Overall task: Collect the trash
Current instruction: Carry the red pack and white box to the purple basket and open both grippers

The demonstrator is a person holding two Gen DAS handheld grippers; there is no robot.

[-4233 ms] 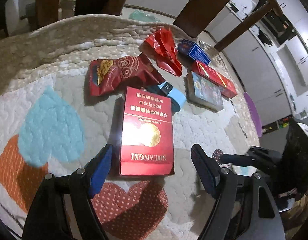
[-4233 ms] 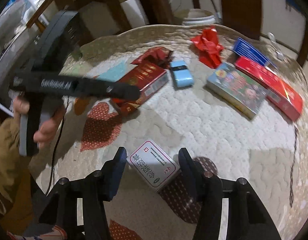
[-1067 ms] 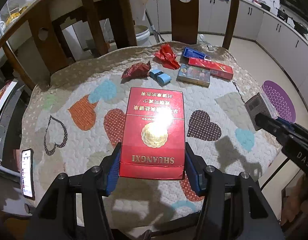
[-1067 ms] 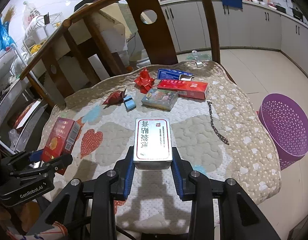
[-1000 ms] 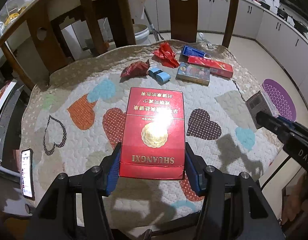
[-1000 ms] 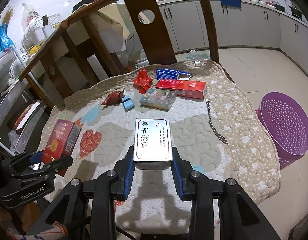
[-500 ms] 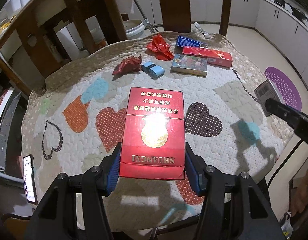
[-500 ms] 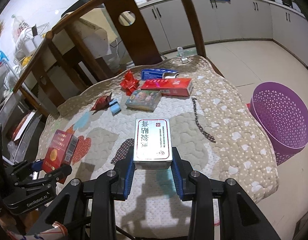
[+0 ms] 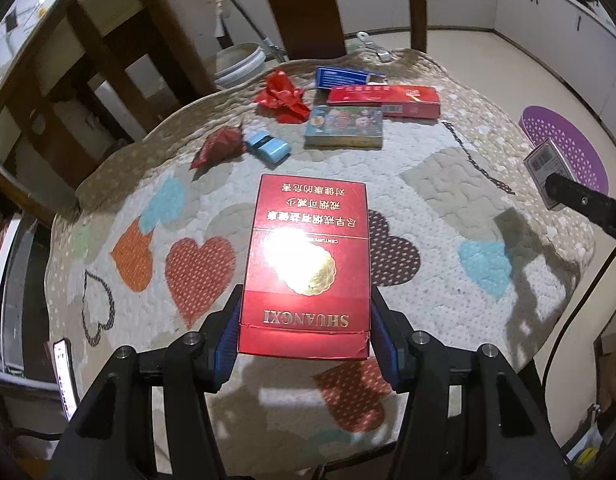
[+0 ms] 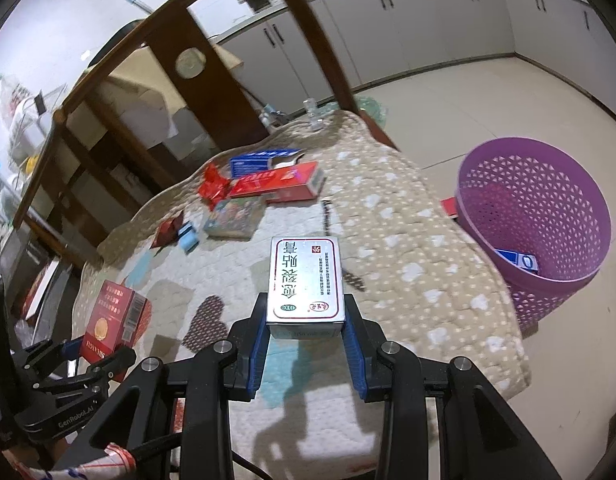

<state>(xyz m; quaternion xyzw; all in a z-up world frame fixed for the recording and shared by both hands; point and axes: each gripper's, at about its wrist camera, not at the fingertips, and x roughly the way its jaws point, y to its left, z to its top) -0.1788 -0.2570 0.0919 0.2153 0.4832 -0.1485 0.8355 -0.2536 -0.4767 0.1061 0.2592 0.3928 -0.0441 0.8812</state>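
Both jaws clamped, left gripper (image 9: 306, 336) on red box (image 9: 307, 264), right gripper (image 10: 305, 346) on white box (image 10: 306, 282), both frame centre; carry level over purple basket (image 10: 536, 216) at right edge, release only once fully above rim.

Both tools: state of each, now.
Left tool: closed on the red Shuangxi box.
Right tool: closed on the white box.
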